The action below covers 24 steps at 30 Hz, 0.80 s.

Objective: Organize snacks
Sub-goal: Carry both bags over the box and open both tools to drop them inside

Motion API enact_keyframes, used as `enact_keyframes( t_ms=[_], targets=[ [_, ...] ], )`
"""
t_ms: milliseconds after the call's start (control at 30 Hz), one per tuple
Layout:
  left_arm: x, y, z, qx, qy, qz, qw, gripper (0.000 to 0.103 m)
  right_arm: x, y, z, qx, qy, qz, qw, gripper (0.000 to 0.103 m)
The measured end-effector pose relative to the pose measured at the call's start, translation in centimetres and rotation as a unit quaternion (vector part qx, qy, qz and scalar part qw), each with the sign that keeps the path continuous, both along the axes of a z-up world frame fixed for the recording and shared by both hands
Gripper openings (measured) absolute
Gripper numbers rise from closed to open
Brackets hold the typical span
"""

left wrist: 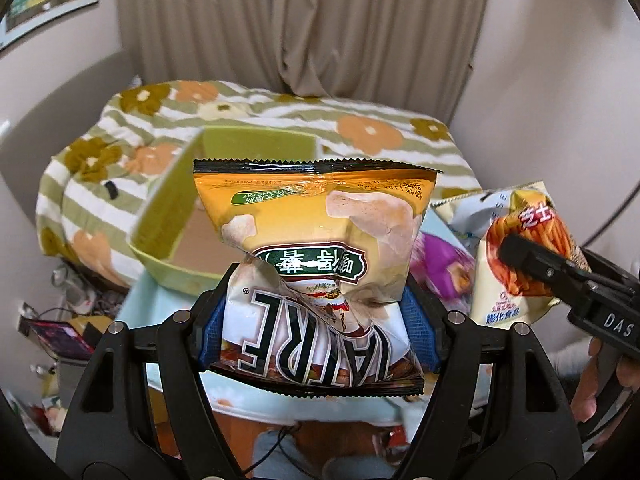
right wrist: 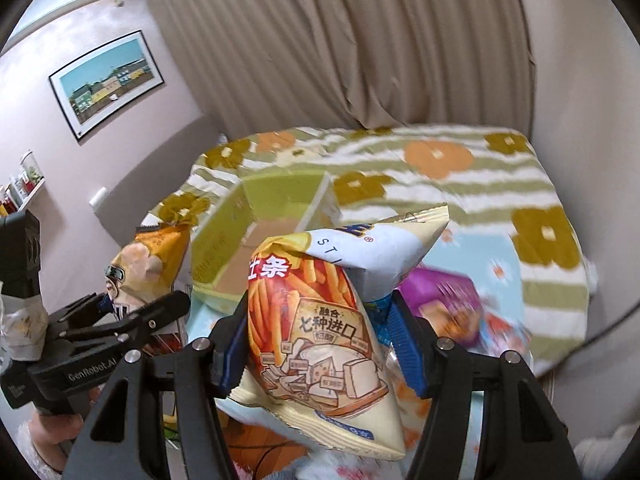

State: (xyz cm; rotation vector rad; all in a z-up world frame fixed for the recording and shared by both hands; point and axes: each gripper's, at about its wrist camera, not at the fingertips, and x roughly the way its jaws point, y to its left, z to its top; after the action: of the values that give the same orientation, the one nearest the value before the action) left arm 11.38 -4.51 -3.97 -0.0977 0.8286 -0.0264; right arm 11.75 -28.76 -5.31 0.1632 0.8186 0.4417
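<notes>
My left gripper (left wrist: 318, 326) is shut on an orange and white chip bag (left wrist: 320, 248), which hangs upside down above the table. Its blue pads squeeze the bag's lower half. My right gripper (right wrist: 316, 344) is shut on a cream bag of cheese sticks (right wrist: 320, 336), also lifted off the table. In the left wrist view the cheese stick bag (left wrist: 516, 248) and the right gripper (left wrist: 560, 276) appear at the right. The right wrist view shows the chip bag (right wrist: 148, 268) and the left gripper (right wrist: 132, 320) at the left. A green open box (left wrist: 180, 208) stands behind both bags.
The box (right wrist: 224, 240) sits on a light blue table (left wrist: 160, 304) in front of a bed with a flowered, striped cover (right wrist: 460, 176). A purple snack pack (right wrist: 444, 300) and other packets lie on the table to the right. A curtain and walls close the back.
</notes>
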Motion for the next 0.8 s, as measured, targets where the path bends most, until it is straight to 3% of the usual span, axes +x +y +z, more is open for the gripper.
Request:
enact_keyframes(
  t_ms=[167,400,533,800],
  targets=[
    [3.5,4.2,0.8,-0.003,-0.007,0.006,1.0000,0.071,2.9,4.4,1.8,-0.004,-0.028,0.009,1.000,0.058],
    [11.4,9.5,0.2,-0.001,0.003,0.000,1.0000,0.071,9.0,10.2,2.7,-0.014,-0.037,-0.007,0.999,0.058],
    [16.8,12.0,-1.5,-0.004,0.020,-0.011,0.9997,0.071,13.3,13.1,2.2,-0.026,-0.027,-0.022,0.999,0.058],
    [26.5,14.9,-7.5,0.003,0.074,-0.036,0.9966,0.071,20.7,16.2,-2.1,-0.042,0.024,-0.054,0.997,0.058]
  ],
)
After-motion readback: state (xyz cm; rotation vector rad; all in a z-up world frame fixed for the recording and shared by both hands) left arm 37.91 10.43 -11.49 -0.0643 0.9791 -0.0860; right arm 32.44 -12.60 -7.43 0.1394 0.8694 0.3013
